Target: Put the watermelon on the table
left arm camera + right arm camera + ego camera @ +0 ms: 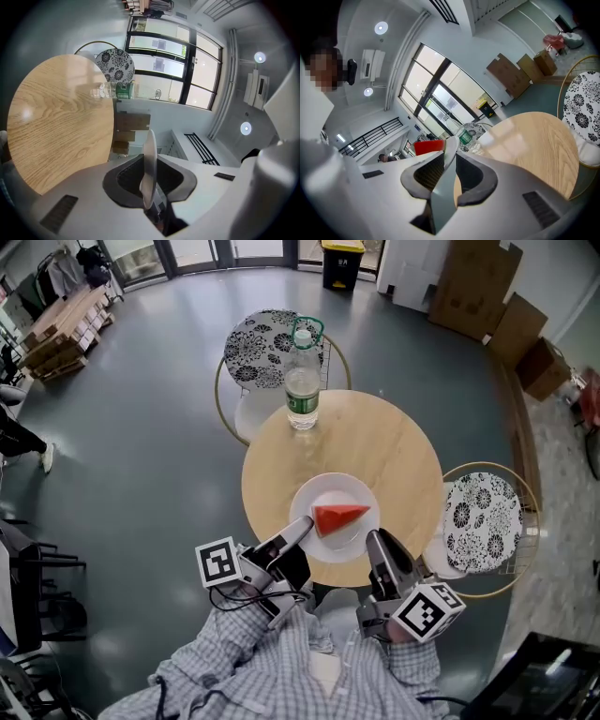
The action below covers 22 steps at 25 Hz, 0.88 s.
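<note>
Nearest the lens: checked shirt (281, 667), then both claws, reaching forward over the near edge of the round wooden desk (394, 451).

Left claw (300, 527): clamped on the near-left rim of the white plate (319, 487), with the rim edge-on between the pads in the left gripper view. Right claw (373, 540): clamped likewise on the near-right rim.

Plate contents: one red watermelon (339, 517) wedge only, lying loose, point toward the right. Plate position: over the near part of the desk. Resting on the surface or just above it: cannot be told.

Handling, as judged:
- Wedge: light, wet, soft-fleshed, likely to slide on smooth ware.
- Plate: stiff, slick, breakable, thin at the rim.
- Do not pinch the fruit. Carry by the plate, gripped at two rim points as now.
- Keep level. Lower evenly. Release only once the base sits flat and well in from the edge.

Other container: clear plastic bottle (302, 381), green label, cap on, upright at the far edge of the desk, well apart from the plate. Fill level not readable.
</note>
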Each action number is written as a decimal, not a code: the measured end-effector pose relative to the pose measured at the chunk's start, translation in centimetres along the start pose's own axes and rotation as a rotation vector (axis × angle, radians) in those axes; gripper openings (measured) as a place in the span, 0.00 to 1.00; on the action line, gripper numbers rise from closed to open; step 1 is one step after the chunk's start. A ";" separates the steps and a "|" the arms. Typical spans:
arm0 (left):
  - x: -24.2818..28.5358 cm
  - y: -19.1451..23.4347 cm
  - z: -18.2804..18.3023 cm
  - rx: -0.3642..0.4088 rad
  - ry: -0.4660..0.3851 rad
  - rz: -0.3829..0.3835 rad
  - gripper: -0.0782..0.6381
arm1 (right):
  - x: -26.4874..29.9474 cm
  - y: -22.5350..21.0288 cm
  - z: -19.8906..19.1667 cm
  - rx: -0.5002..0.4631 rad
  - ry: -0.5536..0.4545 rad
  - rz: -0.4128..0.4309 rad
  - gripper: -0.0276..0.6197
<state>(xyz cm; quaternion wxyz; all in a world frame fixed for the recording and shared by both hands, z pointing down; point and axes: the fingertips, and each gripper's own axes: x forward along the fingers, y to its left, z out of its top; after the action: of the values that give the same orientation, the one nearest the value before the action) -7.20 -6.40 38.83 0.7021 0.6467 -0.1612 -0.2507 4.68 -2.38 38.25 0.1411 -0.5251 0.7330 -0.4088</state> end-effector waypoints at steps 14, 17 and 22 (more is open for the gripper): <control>1.3 1.2 0.6 0.000 0.036 0.028 0.19 | 0.6 -1.4 0.3 0.009 -0.005 -0.011 0.17; 3.3 2.0 1.3 -0.015 0.021 0.030 0.19 | 1.8 -2.9 1.6 0.002 0.010 -0.011 0.17; 7.2 3.8 1.7 -0.037 0.004 0.055 0.19 | 3.2 -6.4 4.0 0.010 0.034 -0.029 0.17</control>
<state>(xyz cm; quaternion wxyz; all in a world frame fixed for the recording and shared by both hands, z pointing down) -1.73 -11.71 42.09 0.7210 0.6292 -0.1728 -0.2330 10.15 -7.75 41.23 0.1254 -0.5278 0.7257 -0.4232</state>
